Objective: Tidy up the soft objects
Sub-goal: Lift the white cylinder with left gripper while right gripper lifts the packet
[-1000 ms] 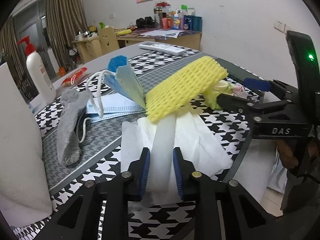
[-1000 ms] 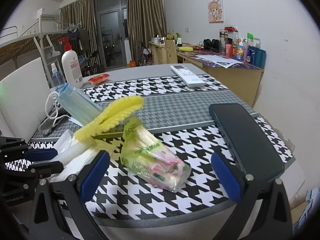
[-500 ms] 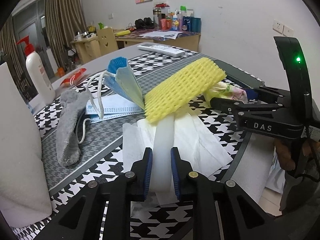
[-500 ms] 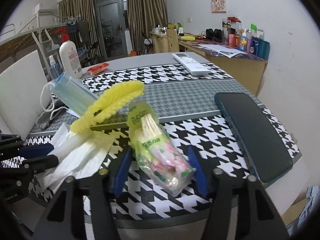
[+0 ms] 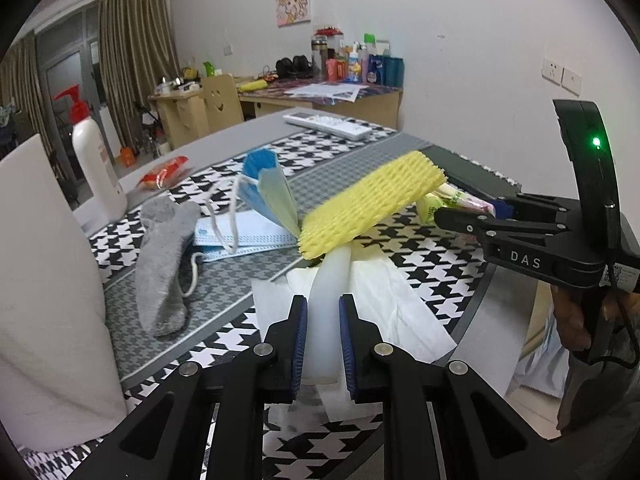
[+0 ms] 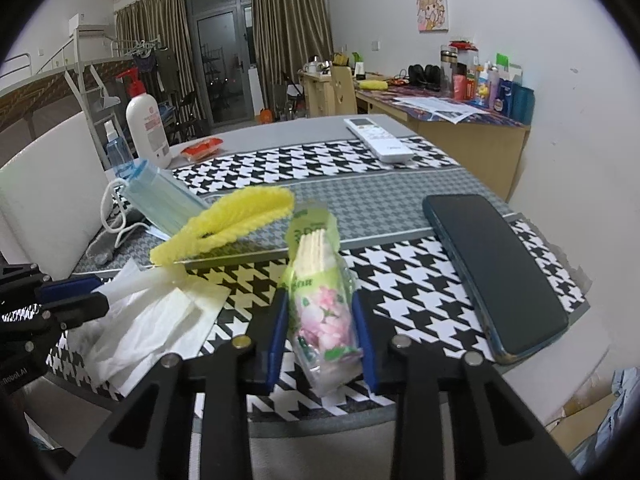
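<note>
Blue-padded, your left gripper (image 5: 323, 332) is closing on the white foam strip (image 5: 326, 300) at lower centre, lifting the yellow foam net sleeve (image 5: 372, 204) off the crumpled white tissues (image 5: 396, 304). Your right gripper (image 6: 320, 328) is closing around the green floral tissue pack (image 6: 320, 300), pads pressing its sides. Beyond, blue face masks (image 6: 160, 196) are crowding the left; the dark phone (image 6: 492, 272) is lying near the right table edge (image 6: 440, 404).
</note>
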{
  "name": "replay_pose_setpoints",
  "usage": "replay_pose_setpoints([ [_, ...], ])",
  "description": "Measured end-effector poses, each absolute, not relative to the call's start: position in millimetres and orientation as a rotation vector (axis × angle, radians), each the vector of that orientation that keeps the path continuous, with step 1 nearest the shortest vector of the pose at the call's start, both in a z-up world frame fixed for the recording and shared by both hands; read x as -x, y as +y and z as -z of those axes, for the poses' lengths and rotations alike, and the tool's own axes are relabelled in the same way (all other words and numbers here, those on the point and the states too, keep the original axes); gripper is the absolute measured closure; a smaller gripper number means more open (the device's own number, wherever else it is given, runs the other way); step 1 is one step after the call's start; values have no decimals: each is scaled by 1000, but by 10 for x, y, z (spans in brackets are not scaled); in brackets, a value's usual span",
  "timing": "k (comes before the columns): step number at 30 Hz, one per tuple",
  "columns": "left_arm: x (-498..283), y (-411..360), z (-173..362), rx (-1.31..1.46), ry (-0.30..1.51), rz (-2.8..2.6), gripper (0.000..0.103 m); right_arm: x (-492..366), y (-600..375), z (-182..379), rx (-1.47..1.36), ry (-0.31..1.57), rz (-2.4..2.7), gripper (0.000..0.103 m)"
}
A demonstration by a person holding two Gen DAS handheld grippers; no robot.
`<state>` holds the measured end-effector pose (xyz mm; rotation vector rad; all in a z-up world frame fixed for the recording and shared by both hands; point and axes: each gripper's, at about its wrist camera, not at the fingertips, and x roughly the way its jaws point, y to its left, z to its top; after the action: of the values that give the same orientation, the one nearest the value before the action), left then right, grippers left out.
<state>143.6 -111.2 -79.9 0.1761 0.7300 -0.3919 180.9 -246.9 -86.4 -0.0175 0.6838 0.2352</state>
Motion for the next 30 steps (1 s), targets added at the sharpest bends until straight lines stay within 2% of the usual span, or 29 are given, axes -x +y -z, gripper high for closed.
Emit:
replay_pose_setpoints([
  [30,-931,-653,318,-123,561,261,86,-1274,-2160,384,57,532,-289,67],
])
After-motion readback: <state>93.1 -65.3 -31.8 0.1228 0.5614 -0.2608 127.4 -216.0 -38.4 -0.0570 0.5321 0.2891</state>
